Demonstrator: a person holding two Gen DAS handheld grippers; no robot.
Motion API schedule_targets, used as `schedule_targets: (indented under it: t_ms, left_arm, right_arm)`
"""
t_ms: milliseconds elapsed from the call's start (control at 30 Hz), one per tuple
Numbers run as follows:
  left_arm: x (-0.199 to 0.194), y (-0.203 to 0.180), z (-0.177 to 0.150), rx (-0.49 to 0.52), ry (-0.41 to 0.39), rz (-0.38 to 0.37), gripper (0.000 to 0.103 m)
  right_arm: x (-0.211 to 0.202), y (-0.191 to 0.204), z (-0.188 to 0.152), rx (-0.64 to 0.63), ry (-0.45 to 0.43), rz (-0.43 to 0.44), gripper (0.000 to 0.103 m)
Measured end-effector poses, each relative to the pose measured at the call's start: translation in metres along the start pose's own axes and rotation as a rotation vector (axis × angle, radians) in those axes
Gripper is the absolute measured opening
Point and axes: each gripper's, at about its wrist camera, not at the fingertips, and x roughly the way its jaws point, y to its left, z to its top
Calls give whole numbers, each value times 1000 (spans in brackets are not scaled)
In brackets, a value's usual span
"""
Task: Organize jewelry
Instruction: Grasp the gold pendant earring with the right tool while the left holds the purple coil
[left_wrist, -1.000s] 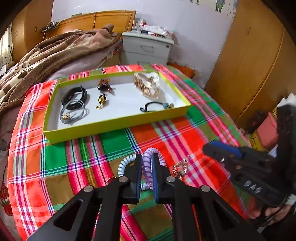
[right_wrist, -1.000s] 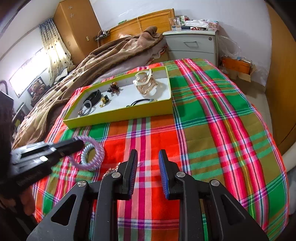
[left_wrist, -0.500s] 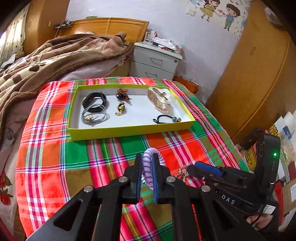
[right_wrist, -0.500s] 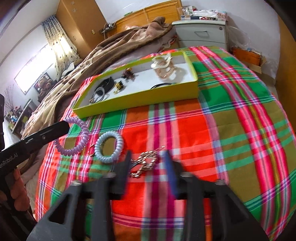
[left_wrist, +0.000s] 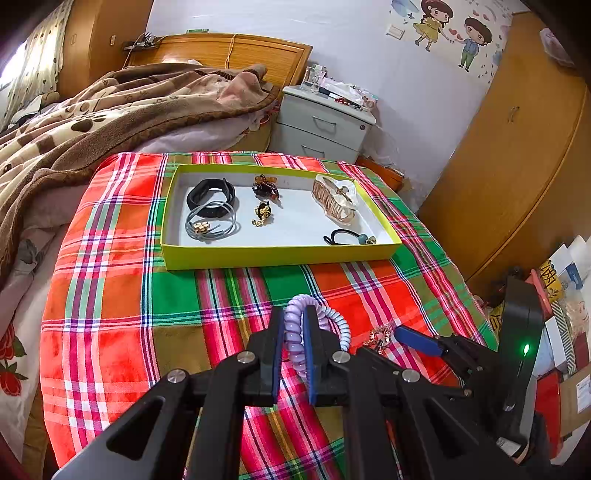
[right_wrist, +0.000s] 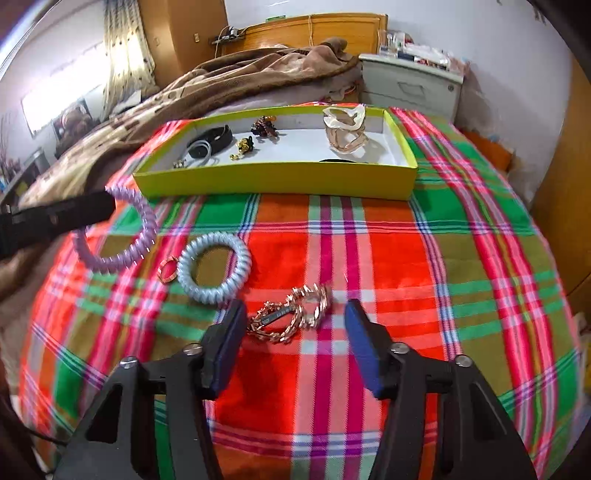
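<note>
My left gripper is shut on a purple spiral hair tie, held above the plaid cloth; in the right wrist view the purple hair tie hangs from that left gripper. A pale blue spiral hair tie and a small gold ring lie on the cloth. My right gripper hovers low over a gold chain bracelet. Its jaws stand wide and are closing, the bracelet between them untouched. The yellow-green box beyond holds several pieces.
The box holds a black band, a grey cord, a rose-gold clip and a black hair tie. A brown blanket lies left, a grey bedside cabinet behind, a wooden wardrobe right.
The left gripper has lifted the purple hair tie off the cloth and drawn back. The right gripper has opened wide and moved left and down over the gold bracelet.
</note>
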Motion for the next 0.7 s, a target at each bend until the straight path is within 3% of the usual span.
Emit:
schedule_targets:
  t_ms: [167, 333, 533, 600, 700]
  left_arm:
    - [0, 1, -1, -2, 4, -8, 11]
    - [3, 0, -1, -4, 11, -9, 11]
    - [4, 1, -1, -10, 16, -6, 11]
    - [5, 0, -1, -9, 19, -6, 11]
    - [5, 0, -1, -7, 20, -7, 11]
  right_arm:
    - [-8, -14, -7, 8, 1, -28, 43]
    - [-4, -17, -1, 28, -15, 65, 43]
    - [5, -3, 9, -26, -6, 34, 43]
    - [5, -2, 9, -32, -7, 17, 29]
    - [5, -4, 8, -34, -6, 12, 29]
